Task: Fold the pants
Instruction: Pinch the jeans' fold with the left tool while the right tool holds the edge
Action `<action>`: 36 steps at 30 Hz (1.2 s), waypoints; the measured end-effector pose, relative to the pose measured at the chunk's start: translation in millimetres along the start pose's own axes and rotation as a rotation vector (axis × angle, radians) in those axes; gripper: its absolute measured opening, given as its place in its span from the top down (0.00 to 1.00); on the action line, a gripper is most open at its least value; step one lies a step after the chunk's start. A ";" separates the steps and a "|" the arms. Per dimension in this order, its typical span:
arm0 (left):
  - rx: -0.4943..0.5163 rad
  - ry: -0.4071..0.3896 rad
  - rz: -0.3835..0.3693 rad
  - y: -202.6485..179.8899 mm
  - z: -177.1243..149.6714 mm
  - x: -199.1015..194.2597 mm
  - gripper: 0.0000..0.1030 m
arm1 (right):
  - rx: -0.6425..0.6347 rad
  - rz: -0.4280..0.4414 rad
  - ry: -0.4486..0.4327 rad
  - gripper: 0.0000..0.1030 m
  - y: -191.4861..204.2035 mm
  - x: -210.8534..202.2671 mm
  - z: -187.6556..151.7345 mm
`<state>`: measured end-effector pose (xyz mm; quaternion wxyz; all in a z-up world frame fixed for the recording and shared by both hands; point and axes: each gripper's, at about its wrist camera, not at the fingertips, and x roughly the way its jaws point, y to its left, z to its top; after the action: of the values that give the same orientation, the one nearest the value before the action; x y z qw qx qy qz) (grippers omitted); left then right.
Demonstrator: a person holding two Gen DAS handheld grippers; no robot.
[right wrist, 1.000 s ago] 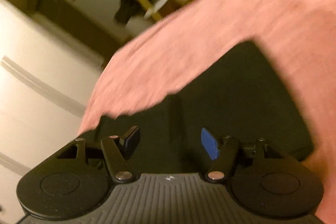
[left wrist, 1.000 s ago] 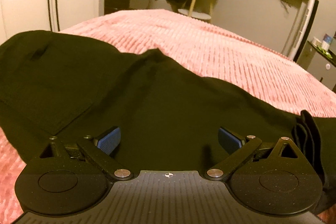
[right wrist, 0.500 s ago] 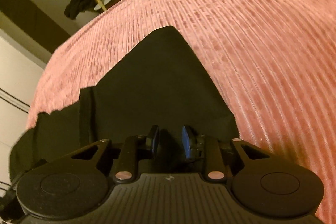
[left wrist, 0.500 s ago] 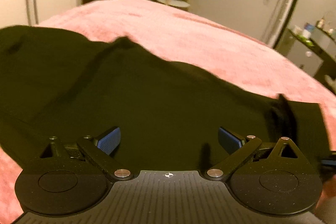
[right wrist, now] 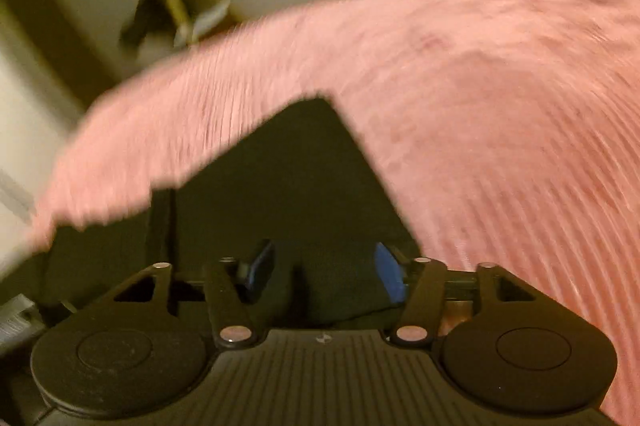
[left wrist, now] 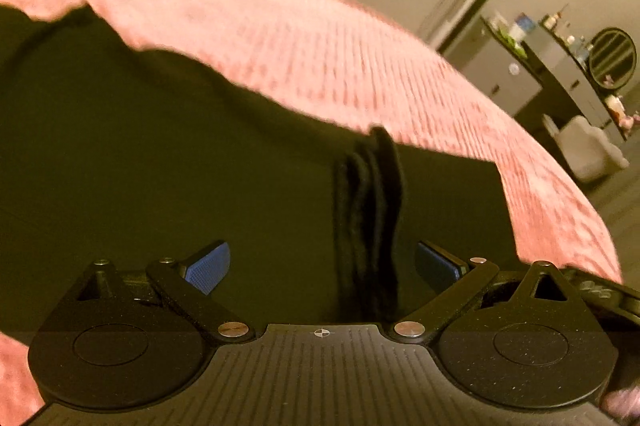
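Beneath both spread grippers, left (left wrist: 323, 266) and right (right wrist: 324, 276) just reopened, lay one black pants (left wrist: 160, 166) on one pink bedspread (left wrist: 320, 38); nothing pinched.

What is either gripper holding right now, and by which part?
Nothing is held. The left gripper stands open over the black pants, at a bunched fold. The right gripper has just been opening; pants fabric lies between its pads, which do not press it.

A pink ribbed bedspread (left wrist: 328, 58) covers the bed. Beyond its far right edge stands a dark dresser (left wrist: 560, 82) carrying small bottles, a round mirror (left wrist: 612, 58) and, below it, a pale stool (left wrist: 588, 150).
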<state>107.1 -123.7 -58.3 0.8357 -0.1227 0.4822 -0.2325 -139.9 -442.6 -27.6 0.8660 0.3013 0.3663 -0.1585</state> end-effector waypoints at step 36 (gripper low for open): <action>0.007 -0.104 0.140 64.7 34.8 -39.6 0.87 | -0.058 0.250 0.016 0.59 19.0 -1.4 2.1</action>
<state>137.7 -48.6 -38.8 0.8742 -0.0977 0.4447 -0.1684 -130.3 -429.3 -17.6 0.8844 0.3208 0.3370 -0.0363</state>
